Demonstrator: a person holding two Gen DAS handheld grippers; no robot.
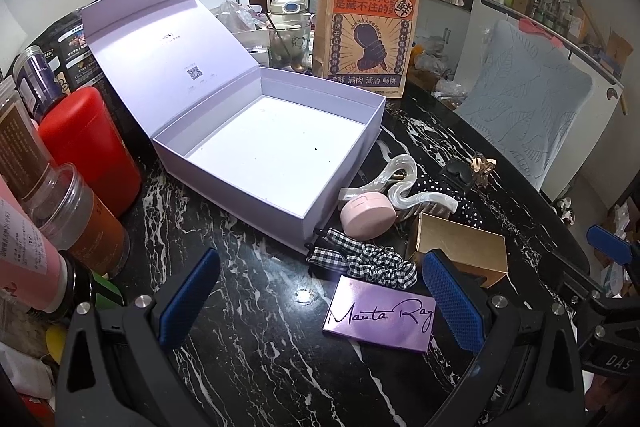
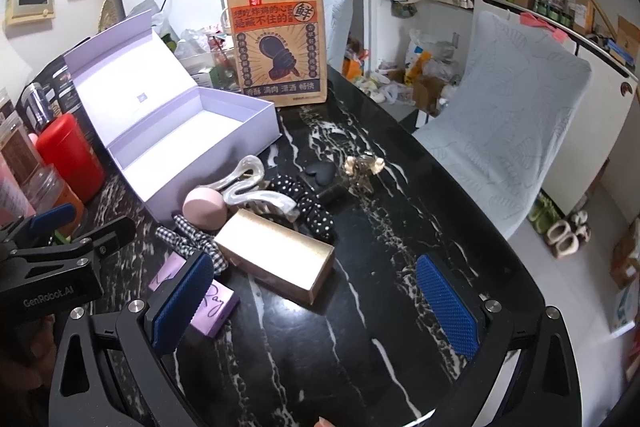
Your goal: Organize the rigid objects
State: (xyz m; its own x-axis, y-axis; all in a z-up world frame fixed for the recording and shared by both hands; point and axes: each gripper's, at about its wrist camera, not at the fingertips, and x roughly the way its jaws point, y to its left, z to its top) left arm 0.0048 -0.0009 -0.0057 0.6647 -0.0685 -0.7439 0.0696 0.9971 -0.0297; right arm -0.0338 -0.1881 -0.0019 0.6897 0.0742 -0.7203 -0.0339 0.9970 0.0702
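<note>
Hovering above the black white-veined marble table (image 2: 360,307), both tools are spread wide and hold nothing: the left gripper (image 1: 316,303) hangs over the purple Manta Ray card (image 1: 380,313), the right gripper (image 2: 316,307) over bare stone just past the gold box (image 2: 276,259); the lavender gift box (image 1: 272,147) stands open and empty, its lid leaning back, with the pieces to be sorted heaped just beside its near corner. The heap is the likely trouble; the pink round case (image 1: 368,217) lies against the pearly wavy hair claw (image 1: 416,193), and the gingham scrunchie (image 1: 360,259) touches the gold box, so a careless close could drag a soft neighbour along or roll the round case away; the flat card probably offers little edge to pinch on polished stone; a red canister (image 1: 88,147) and jars crowd the left edge. Behind stand a fried-chicken paper bag (image 2: 280,47), a white fridge, grey-covered chairs and shelves hung with green bags.
</note>
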